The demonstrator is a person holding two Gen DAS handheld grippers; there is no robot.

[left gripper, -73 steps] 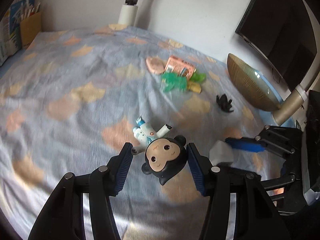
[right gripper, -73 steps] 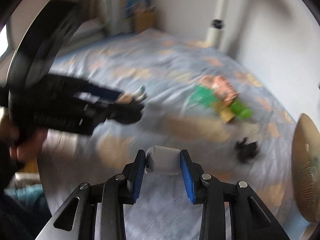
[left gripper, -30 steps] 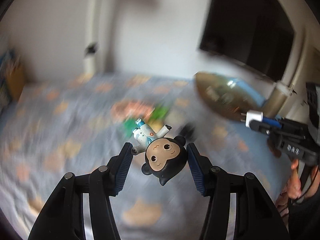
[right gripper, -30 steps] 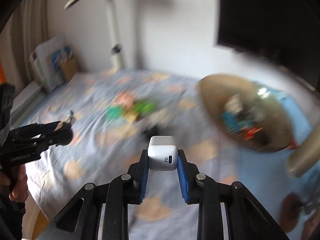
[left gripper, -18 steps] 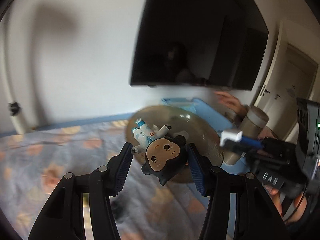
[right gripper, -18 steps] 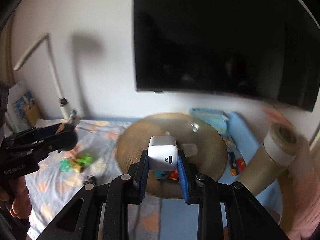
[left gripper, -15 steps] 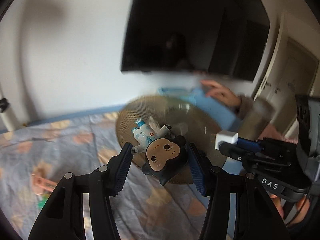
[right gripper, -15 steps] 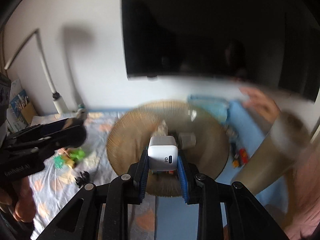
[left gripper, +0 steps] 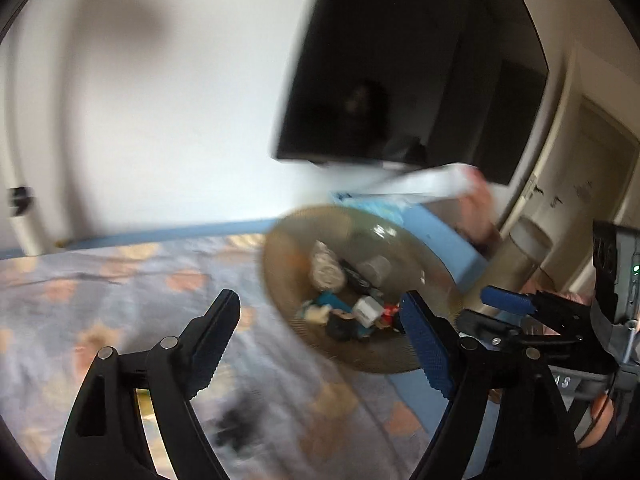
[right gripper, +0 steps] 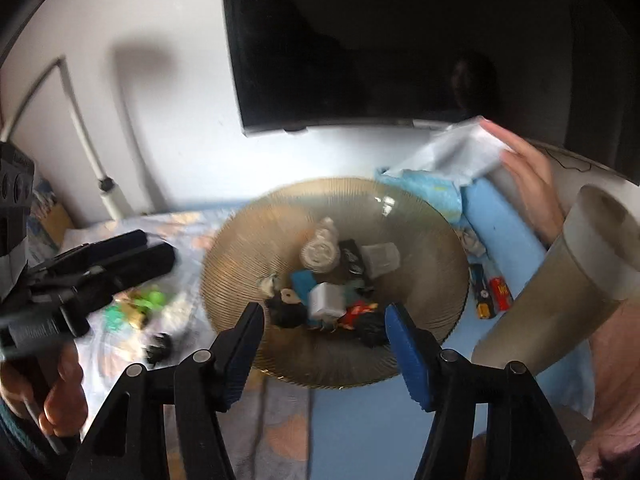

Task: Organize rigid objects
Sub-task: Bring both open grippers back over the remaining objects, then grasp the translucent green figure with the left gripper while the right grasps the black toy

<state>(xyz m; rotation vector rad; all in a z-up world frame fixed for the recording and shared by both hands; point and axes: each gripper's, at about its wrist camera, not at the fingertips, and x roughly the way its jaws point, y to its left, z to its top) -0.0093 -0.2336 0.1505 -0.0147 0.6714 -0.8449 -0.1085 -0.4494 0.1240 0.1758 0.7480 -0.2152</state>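
**Toys land in the ribbed dish as both grippers let go**

Over a patterned bedspread (right gripper: 280, 432), from the left: the left gripper (left gripper: 326, 340) has just been opening and stands spread with nothing between its blue pads. At centre, the amber ribbed dish (right gripper: 432, 280) holds a heap of small items, among them the dark-haired figurine (right gripper: 286, 306) and the white charger cube (right gripper: 326, 300). The right gripper (right gripper: 322, 344) has just been opening too, its jaws parted and empty. At far right, another person's hand (right gripper: 528, 176) lifts a pale sheet.
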